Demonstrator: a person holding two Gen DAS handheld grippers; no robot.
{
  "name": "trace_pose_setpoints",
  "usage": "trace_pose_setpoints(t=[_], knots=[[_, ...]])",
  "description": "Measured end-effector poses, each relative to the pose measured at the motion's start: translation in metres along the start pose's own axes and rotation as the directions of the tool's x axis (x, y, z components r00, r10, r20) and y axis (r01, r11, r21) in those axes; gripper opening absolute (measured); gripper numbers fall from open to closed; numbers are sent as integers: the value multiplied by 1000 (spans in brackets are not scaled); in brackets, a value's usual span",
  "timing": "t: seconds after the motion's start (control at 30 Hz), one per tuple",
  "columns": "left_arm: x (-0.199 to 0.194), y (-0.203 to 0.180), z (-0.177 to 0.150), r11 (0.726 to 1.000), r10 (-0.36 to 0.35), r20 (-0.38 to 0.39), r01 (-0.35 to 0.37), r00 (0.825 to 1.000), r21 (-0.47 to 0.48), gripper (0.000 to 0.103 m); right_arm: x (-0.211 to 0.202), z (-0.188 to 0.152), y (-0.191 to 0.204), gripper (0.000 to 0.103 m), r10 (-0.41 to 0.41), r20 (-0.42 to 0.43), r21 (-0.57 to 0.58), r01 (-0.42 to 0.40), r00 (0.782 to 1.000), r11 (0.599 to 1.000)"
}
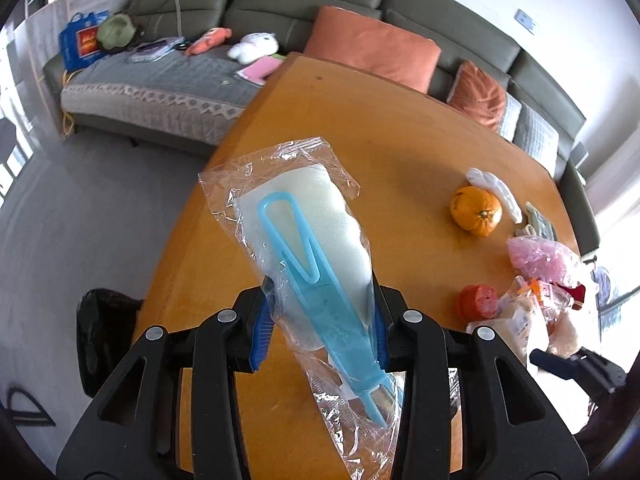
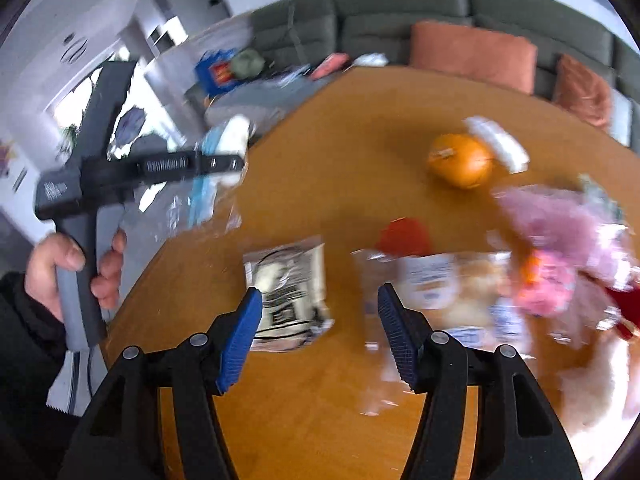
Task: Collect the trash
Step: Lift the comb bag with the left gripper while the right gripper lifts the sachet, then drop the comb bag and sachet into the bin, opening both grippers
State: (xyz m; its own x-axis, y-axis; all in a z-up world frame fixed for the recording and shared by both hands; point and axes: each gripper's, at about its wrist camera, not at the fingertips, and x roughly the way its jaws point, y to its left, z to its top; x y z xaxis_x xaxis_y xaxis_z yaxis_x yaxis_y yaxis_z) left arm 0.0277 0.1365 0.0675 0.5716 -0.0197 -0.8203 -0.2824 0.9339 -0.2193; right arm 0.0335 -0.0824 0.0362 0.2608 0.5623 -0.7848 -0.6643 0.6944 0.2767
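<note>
My left gripper is shut on a clear plastic packet holding a white sponge with a light blue handle, lifted above the wooden table. The same gripper and packet show at the left of the blurred right wrist view. My right gripper is open and empty, just above the table. A crumpled black-and-white wrapper lies by its left finger. A clear bread bag lies by its right finger.
An orange, a white glove, a red lid and a pink plastic bag lie on the table's right side. A black bin bag stands on the floor left of the table. A grey sofa runs behind.
</note>
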Motion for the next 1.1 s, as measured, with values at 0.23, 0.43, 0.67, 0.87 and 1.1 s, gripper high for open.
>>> trace_pose_setpoints(t=[0.23,0.43,0.67,0.87,1.1], knots=[[-12,32,-10,998,38,-2,-38,999,-43,39,54,4,24,64,1,-101,-46,-6,995,999],[-23,64,-16,995,61,1,-60,998,-83,39,81,5,31,68,-48,-151,-62,39,987,997],[-32,91,-19,991,63,12,-61,998,-115,39,89,7,54,49,-143,-129,-149,124,981,981],[-47,116,-25,989,56,33,-51,998,-139,39,86,18,73,38,-146,-90,-171,129,985,977],[-68,160,-38,979,79,55,-67,995,-192,39,89,39,123,37,-103,-44,-230,90,994,969]])
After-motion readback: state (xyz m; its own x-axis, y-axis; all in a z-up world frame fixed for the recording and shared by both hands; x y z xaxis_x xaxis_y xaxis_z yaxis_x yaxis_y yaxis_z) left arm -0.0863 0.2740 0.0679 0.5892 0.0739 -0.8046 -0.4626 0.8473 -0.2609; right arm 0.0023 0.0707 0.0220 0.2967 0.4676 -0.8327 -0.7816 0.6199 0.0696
